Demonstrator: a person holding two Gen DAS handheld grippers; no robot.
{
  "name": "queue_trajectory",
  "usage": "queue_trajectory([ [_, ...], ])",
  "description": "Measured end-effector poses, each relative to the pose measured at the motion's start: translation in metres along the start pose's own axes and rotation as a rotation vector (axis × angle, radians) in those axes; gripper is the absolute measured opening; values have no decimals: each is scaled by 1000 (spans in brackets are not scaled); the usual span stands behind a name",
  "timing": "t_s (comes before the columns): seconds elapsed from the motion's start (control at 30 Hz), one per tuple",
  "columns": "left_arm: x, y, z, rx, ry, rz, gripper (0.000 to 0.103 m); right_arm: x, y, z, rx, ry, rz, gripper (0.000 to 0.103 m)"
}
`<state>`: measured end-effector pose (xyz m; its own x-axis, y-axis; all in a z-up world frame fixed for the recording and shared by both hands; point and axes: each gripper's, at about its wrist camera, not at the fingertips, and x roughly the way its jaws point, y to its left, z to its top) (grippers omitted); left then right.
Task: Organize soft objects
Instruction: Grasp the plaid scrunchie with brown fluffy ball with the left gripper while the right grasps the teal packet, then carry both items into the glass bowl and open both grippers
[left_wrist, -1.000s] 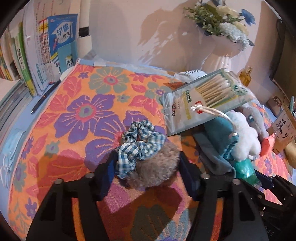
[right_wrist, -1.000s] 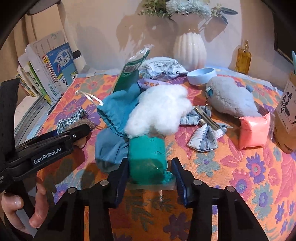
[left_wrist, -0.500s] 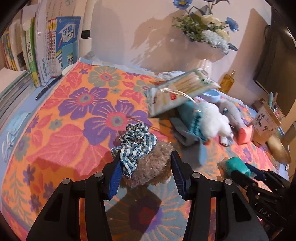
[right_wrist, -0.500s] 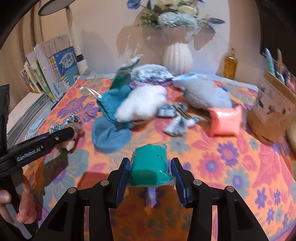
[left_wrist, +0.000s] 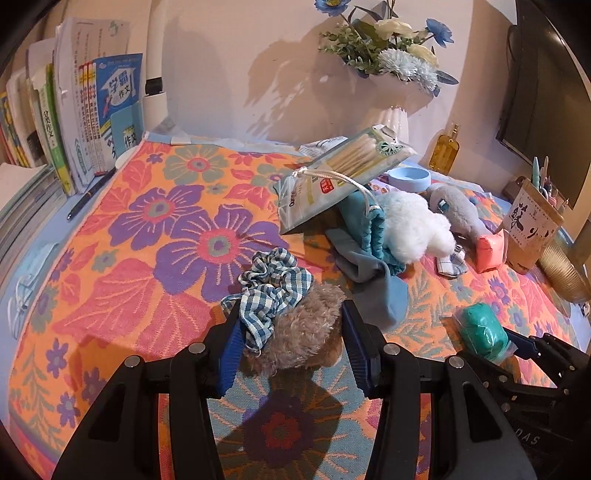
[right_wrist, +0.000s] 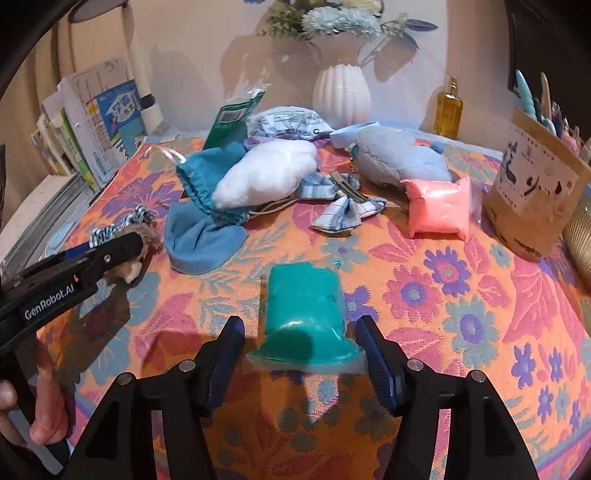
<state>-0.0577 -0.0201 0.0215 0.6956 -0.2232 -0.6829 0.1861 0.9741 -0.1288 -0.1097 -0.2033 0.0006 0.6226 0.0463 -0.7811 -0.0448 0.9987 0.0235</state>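
1. Right wrist view: the right gripper has just been opening; its jaws stand clear of the green putty pack, which lies on the flowered cloth between them, no longer pinched.
2. That pack looks squashy and light inside a slick clear wrapper; I judge a grip across its thick middle safer than the thin sealed edge, which could slip.
3. Left wrist view: the left gripper is clamped on the brown plush toy, with the checked scrunchie draped on top.
4. Both are fluffy and compress easily; the scrunchie may slide off.
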Motion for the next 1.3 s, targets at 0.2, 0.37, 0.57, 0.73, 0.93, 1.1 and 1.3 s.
queue_trajectory([
  [0.2, -7, -2, 0, 11, -29, 10, 44, -6, 3, 1, -20, -19, 12, 51],
  [0.37, -33, -15, 10, 20, -97, -20, 41, -27, 3, 9, -31, -69, 38, 50],
  [0.57, -62, -50, 38, 56, -186, -101, 41, -58, -17, 25, 15, -146, 33, 50],
  [0.73, -69, -86, 59, 92, -220, -151, 41, -92, -54, 39, 79, -222, 2, 50],
  [0.93, -78, -155, 90, 177, -277, -249, 41, -136, -109, 52, 167, -321, -74, 50],
  [1.1, -77, -225, 110, 243, -285, -365, 41, -166, -165, 58, 257, -383, -198, 50],
  [1.3, -61, -313, 118, 318, -236, -517, 41, -176, -258, 49, 466, -354, -308, 50],
])
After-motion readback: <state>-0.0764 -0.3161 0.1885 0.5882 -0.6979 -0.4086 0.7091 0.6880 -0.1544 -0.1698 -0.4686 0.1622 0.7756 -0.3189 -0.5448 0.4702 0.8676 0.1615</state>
